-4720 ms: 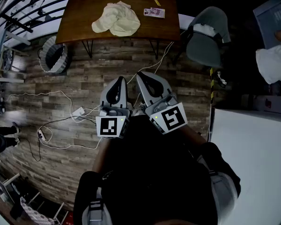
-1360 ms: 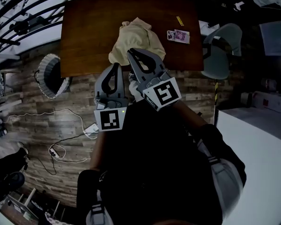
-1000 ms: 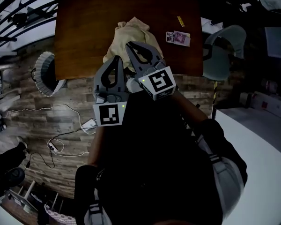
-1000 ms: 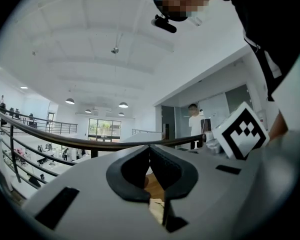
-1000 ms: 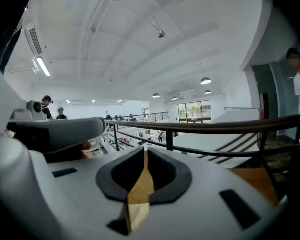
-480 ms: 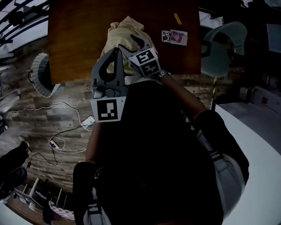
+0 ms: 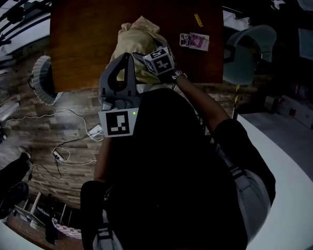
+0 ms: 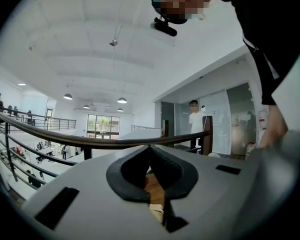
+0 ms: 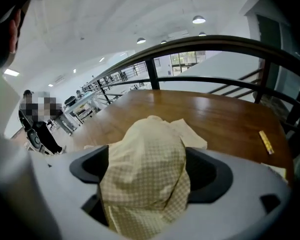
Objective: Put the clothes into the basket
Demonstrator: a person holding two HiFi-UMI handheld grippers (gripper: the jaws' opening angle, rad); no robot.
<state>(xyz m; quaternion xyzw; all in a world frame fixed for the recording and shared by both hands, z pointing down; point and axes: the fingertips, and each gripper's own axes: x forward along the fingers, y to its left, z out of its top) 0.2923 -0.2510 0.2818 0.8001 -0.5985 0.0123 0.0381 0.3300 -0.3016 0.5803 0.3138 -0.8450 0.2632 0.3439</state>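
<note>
A dark wooden tabletop (image 7: 78, 35) stands beside a railing (image 9: 215, 44), above a plank floor (image 7: 52, 119). The right claw (image 9: 147, 173) points down at it; its jaws are wide and have just been opening, and the pale yellow checked garment (image 9: 150, 149) is heaped between them, not pinched. The left claw (image 8: 150, 149) is held level just beside it, jaws together with nothing in them. The basket (image 7: 40, 79) stands on the floor past the tabletop's left end, well apart from the garment.

Soft, matt, pale yellow checked cloth clothes (image 9: 145, 174) lie on a smooth, glossy brown wooden worktop (image 9: 225, 114); the floor (image 7: 26, 134) below is grainy, matt wood plank.
</note>
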